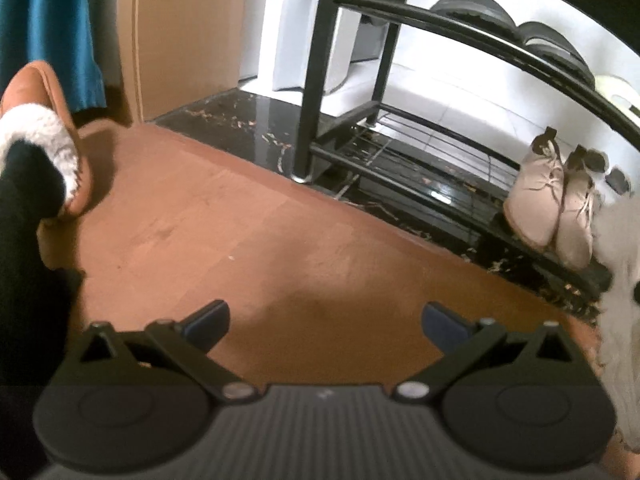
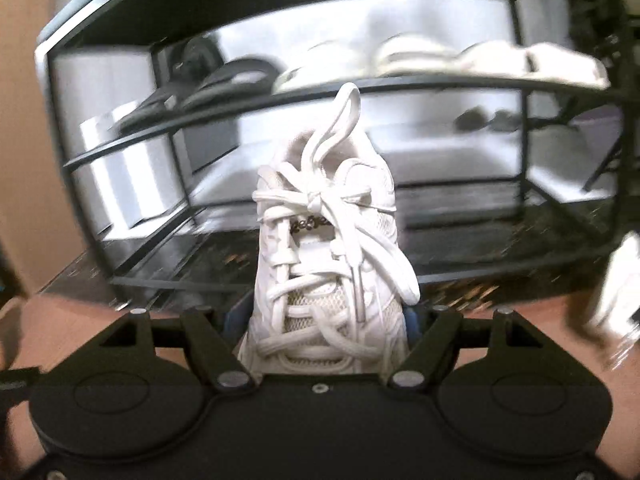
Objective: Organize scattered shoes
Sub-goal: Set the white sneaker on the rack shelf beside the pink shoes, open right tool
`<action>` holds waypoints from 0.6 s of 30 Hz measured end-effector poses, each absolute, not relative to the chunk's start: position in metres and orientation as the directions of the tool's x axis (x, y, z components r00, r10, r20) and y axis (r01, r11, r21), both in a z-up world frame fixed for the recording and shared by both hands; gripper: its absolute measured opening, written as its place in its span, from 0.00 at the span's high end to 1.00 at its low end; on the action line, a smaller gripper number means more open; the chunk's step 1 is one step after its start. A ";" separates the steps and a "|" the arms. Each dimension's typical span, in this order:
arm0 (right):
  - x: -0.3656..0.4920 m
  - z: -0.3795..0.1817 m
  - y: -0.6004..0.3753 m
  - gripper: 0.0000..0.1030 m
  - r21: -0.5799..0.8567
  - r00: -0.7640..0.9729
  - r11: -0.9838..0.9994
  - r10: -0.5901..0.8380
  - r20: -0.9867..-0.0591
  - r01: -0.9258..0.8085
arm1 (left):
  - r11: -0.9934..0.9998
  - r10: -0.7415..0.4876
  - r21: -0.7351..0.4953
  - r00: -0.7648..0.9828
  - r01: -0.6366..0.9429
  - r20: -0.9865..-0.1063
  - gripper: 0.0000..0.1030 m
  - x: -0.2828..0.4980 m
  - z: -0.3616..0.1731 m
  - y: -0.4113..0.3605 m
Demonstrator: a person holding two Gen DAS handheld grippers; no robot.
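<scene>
A white laced sneaker (image 2: 326,248) stands between the fingers of my right gripper (image 2: 326,322), which is shut on its sides and holds it up in front of the black metal shoe rack (image 2: 280,96). My left gripper (image 1: 326,326) hangs open over the brown floor with nothing between its blue pads. In the left wrist view the shoe rack (image 1: 460,20) stands ahead to the right, and a pair of beige lace-up shoes (image 1: 556,204) rests on its bottom shelf. Black sandals (image 1: 516,36) lie on the shelf above.
A tan slipper with white fleece lining (image 1: 48,136) is worn on a foot at the left. Black sandals (image 2: 224,84) and white shoes (image 2: 460,60) fill the rack's upper shelf. Another white shoe (image 2: 620,288) shows blurred at the right edge. A white fluffy thing (image 1: 624,280) lies at the right.
</scene>
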State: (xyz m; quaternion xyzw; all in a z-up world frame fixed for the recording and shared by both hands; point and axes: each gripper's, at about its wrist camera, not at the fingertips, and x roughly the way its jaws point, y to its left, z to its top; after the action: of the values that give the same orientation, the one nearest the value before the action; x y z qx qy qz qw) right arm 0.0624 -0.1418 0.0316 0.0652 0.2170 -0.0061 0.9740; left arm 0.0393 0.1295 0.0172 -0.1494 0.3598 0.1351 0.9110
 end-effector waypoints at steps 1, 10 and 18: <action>0.067 0.031 -0.150 0.29 0.124 0.907 0.990 -0.004 -0.420 0.062 | 0.920 0.135 -0.179 0.711 -0.348 -0.690 0.01 0.041 0.020 0.121; 0.164 -0.002 -0.231 0.29 0.056 0.900 0.985 -0.125 -0.418 0.163 | 0.962 0.144 -0.084 0.744 -0.260 -0.653 0.01 0.052 0.027 0.038; 0.242 -0.023 -0.255 0.29 0.009 0.920 0.990 -0.128 -0.370 0.141 | 0.973 0.125 -0.062 0.735 -0.222 -0.666 0.01 0.064 0.014 0.016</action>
State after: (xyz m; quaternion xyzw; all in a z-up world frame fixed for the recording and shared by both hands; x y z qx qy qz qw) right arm 0.2422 -0.2546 -0.0231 0.0175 0.1876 -0.0685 0.9797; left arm 0.0644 0.0160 0.0141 -0.0687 0.3517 0.0934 0.9289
